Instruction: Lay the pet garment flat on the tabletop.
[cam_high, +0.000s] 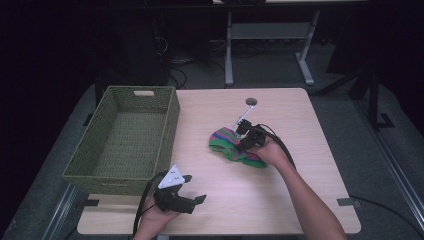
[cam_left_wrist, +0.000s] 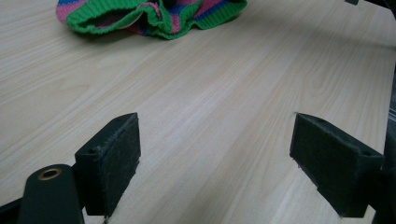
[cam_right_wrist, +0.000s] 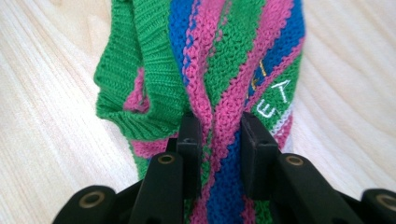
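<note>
Both forearms are bare, with no sleeves in the high view. The left gripper (cam_high: 192, 188) is black, topped by a grey three-cornered plate dotted with small dark marks, and a black cable trails from it. The right gripper (cam_right_wrist: 218, 133) is black too (brass-ringed screw holes sit behind its blocky, felt-faced fingers (cam_right_wrist: 191, 140)), with its own black cable.

Knitted garment (cam_right_wrist: 224, 70): striped in green, pink and blue, edged in green ribbing, lettered in white. Basket (cam_high: 125, 140): woven, olive green. Table (cam_high: 300, 185): pale wood grain. Left gripper (cam_left_wrist: 215, 158) and right gripper (cam_right_wrist: 217, 140): black; brass-coloured rivets are set in both.
</note>
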